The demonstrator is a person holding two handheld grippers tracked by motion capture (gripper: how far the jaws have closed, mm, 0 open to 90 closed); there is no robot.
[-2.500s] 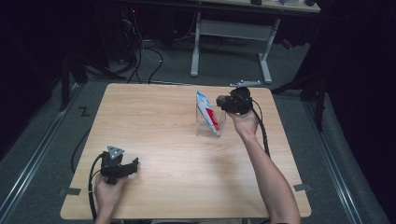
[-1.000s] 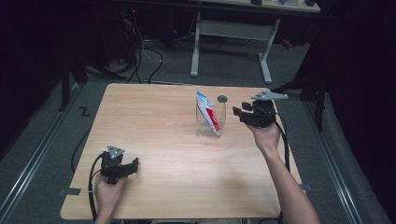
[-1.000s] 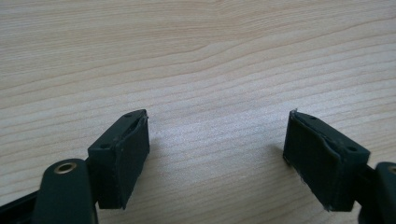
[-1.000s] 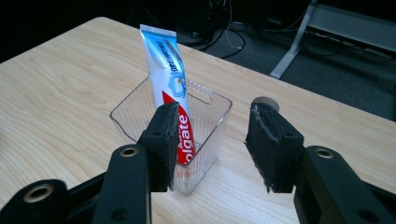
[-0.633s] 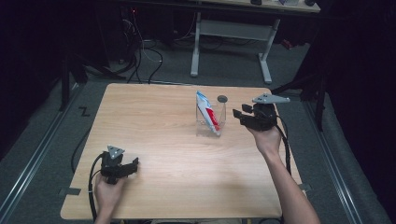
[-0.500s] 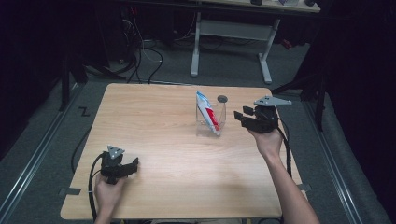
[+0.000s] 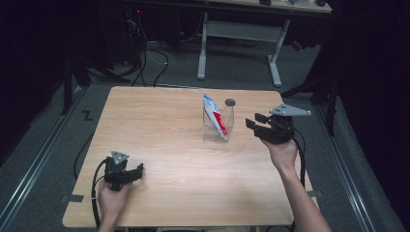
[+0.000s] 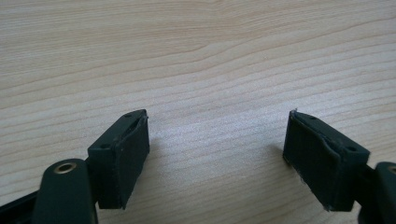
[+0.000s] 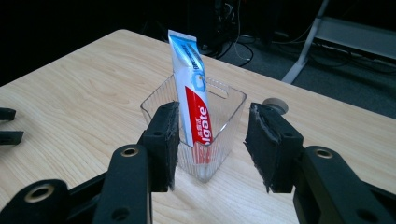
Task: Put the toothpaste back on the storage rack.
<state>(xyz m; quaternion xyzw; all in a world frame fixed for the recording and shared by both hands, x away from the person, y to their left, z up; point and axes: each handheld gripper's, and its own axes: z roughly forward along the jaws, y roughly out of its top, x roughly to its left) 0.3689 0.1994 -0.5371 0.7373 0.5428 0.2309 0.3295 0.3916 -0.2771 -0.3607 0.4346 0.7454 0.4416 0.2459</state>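
Observation:
A toothpaste tube [image 7: 214,115] [image 9: 192,88], blue, white and red, stands tilted inside a clear plastic cup [image 7: 218,126] [image 9: 211,135] near the table's far middle. My right gripper [image 7: 255,121] [image 9: 212,144] hovers open just to the right of the cup, its jaws pointing at it with nothing between them. My left gripper [image 7: 134,171] [image 8: 217,154] rests open near the table's front left corner, its jaws spread over bare wood.
A small grey round disc [image 7: 230,102] [image 9: 275,103] lies on the wooden table [image 7: 159,135] just behind the cup. A white-legged desk [image 7: 241,34] and cables stand on the floor beyond the far edge.
My right gripper left the cup's far side, swung out to the right and drew back a little toward the front. The left gripper stayed still.

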